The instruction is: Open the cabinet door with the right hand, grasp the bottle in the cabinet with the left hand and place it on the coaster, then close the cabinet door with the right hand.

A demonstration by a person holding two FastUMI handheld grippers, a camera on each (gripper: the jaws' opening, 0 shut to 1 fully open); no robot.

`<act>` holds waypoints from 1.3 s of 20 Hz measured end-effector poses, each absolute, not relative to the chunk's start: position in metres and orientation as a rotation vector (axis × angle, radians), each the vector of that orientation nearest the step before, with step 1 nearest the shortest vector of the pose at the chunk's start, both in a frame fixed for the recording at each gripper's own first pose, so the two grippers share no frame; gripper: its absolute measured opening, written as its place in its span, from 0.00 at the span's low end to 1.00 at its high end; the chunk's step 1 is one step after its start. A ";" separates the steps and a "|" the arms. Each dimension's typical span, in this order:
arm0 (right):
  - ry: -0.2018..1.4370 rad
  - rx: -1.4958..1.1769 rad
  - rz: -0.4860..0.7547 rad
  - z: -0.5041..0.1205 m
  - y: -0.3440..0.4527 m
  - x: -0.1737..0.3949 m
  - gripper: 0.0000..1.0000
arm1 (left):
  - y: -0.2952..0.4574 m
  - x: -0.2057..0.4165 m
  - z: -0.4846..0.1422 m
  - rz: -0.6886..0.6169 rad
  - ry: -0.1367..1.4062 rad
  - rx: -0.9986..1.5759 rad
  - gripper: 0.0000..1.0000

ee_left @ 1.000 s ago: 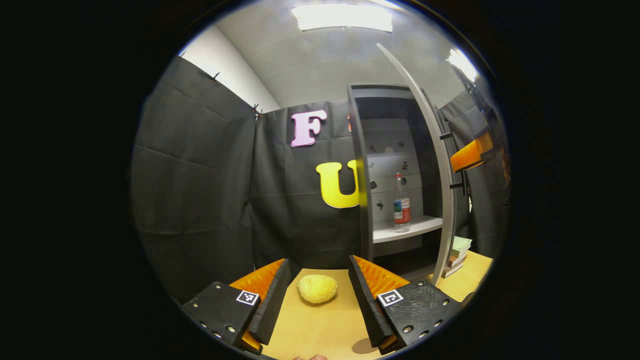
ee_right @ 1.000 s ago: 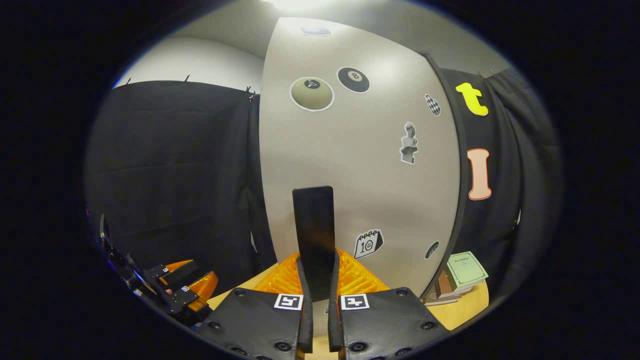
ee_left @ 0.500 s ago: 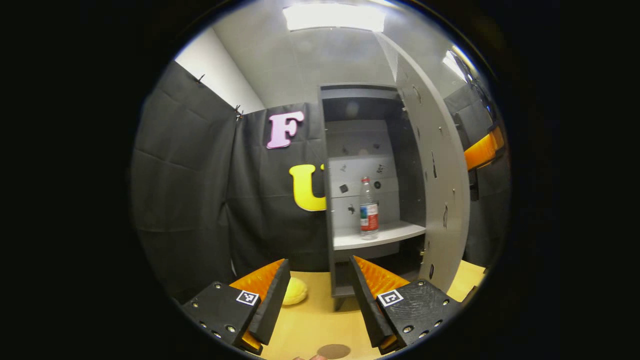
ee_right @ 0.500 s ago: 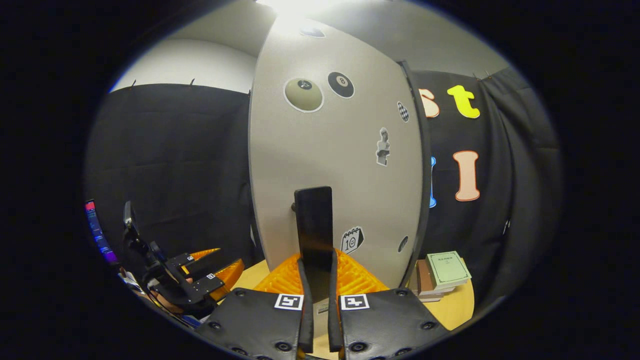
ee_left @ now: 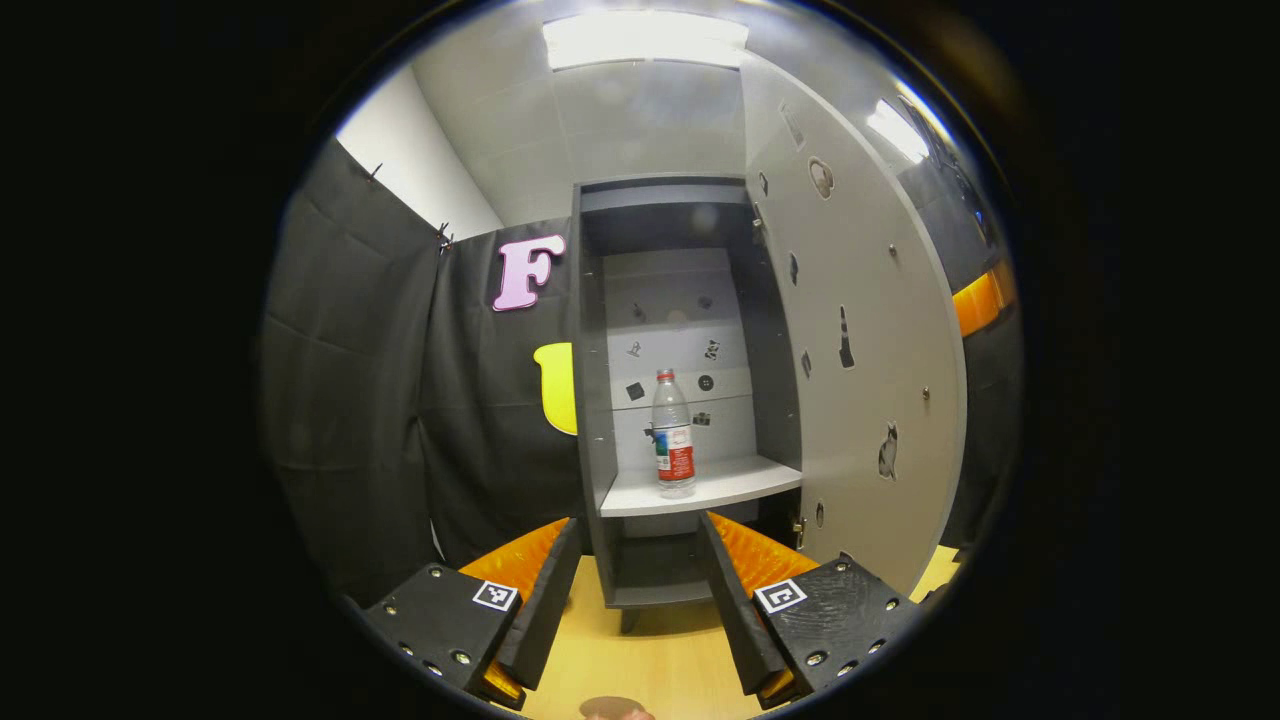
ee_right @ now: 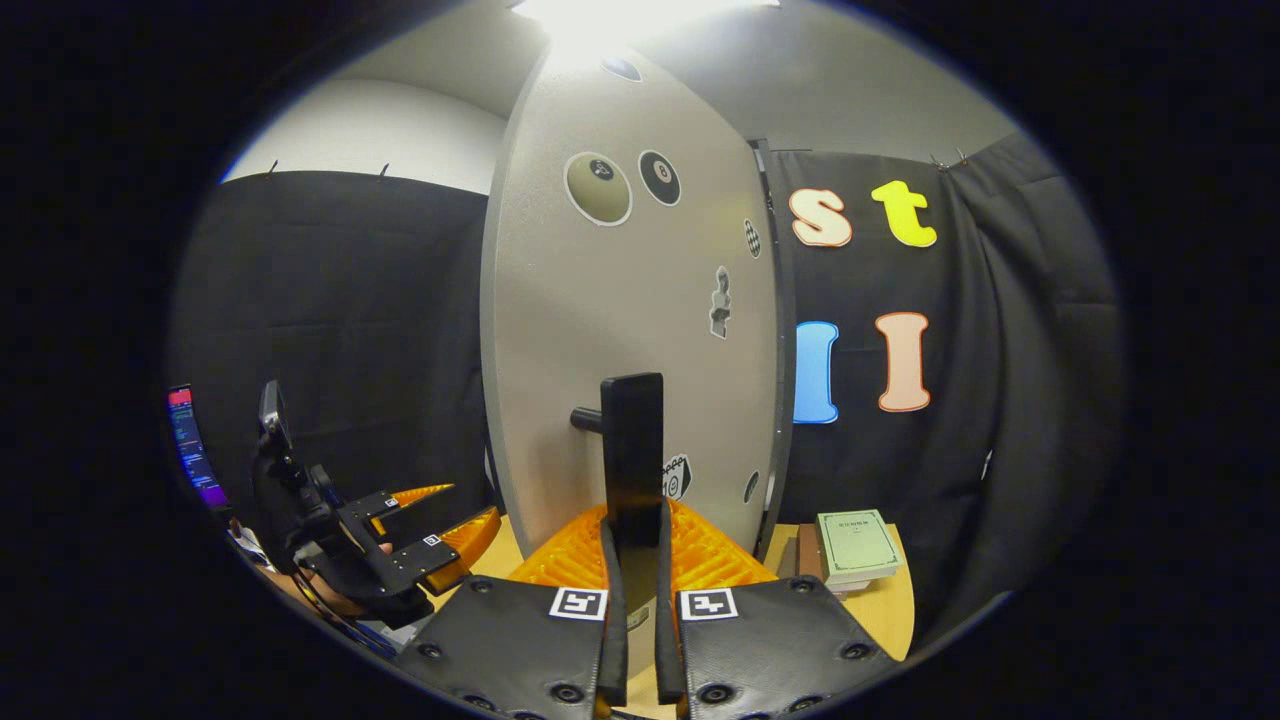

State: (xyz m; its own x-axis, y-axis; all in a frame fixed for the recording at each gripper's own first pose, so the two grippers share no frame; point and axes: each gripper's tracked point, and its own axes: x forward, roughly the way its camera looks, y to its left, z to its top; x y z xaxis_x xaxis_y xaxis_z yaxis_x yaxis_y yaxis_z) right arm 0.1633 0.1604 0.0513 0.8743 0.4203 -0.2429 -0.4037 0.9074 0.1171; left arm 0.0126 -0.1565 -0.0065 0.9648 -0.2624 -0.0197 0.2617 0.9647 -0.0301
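The right gripper squeezes the black handle of the door, which stands wide open; the bottle stands upright on the cabinet shelf; the left gripper is spread apart, holding nothing.

The left gripper view faces straight into the open grey cabinet from some way back; the right gripper view looks close at its sticker-covered grey door, which both views share.

Black cloth walls, white ceiling with bright light panel, light wooden table.
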 end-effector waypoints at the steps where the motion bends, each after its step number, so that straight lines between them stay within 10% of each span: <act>1: 0.267 0.066 0.430 0.051 0.157 0.163 0.13 | -0.162 0.013 -0.005 -0.261 0.022 -0.030 0.68; 18: 0.195 0.098 0.372 0.053 0.090 0.149 0.16 | -0.212 0.005 0.054 -0.243 -0.067 0.006 0.65; 22: 0.186 0.106 0.226 0.050 0.041 0.145 0.31 | -0.228 0.038 0.072 -0.299 -0.094 -0.005 0.68; 26: 0.186 0.150 0.059 0.041 0.003 0.142 0.95 | -0.246 0.081 0.083 -0.372 -0.077 -0.040 0.68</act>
